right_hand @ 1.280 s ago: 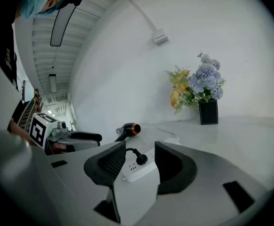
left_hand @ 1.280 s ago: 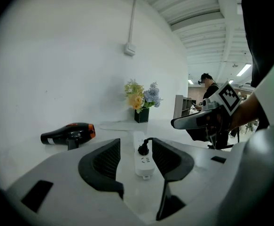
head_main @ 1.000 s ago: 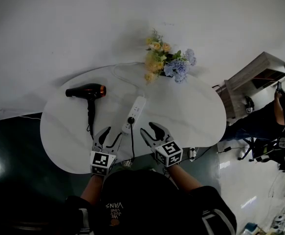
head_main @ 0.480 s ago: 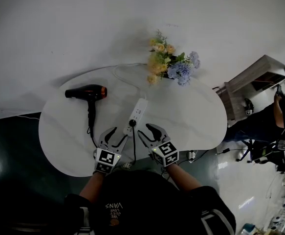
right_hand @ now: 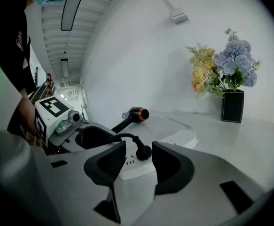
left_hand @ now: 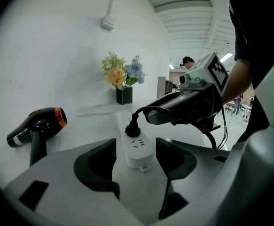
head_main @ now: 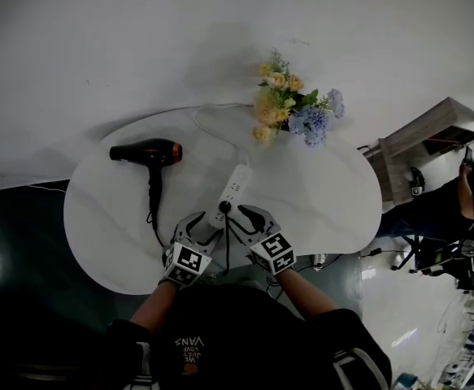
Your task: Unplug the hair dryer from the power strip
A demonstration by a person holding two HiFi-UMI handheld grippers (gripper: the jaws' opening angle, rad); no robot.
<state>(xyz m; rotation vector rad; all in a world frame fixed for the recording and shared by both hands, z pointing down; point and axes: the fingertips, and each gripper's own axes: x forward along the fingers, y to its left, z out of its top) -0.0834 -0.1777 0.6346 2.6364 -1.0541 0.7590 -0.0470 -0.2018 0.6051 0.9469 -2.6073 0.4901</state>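
A white power strip [head_main: 232, 192] lies mid-table, with a black plug [head_main: 225, 207] in a socket near its near end. The plug's cord runs to the black hair dryer [head_main: 145, 151], which has an orange ring and lies at the left. My left gripper [head_main: 206, 232] sits at the strip's near end [left_hand: 135, 147]; its jaws are opening and the pads stand clear of the strip's sides. My right gripper [head_main: 238, 218] is open, one jaw on each side of the plug [right_hand: 144, 152] without pressing it. The left gripper view shows the right gripper [left_hand: 148, 117] over the plug [left_hand: 133, 128].
The round white table [head_main: 326, 201] ends just below my grippers. Blue and yellow flowers [head_main: 292, 106] in a black vase [right_hand: 232, 106] stand at the back edge. A white cable [head_main: 208, 116] curls behind the strip. A wooden shelf [head_main: 419, 132] and a person [head_main: 452, 205] are at the right.
Both grippers have moved forward and down onto the near end of the power strip. The left jaws have spread wider. The hair dryer and strip have not moved.
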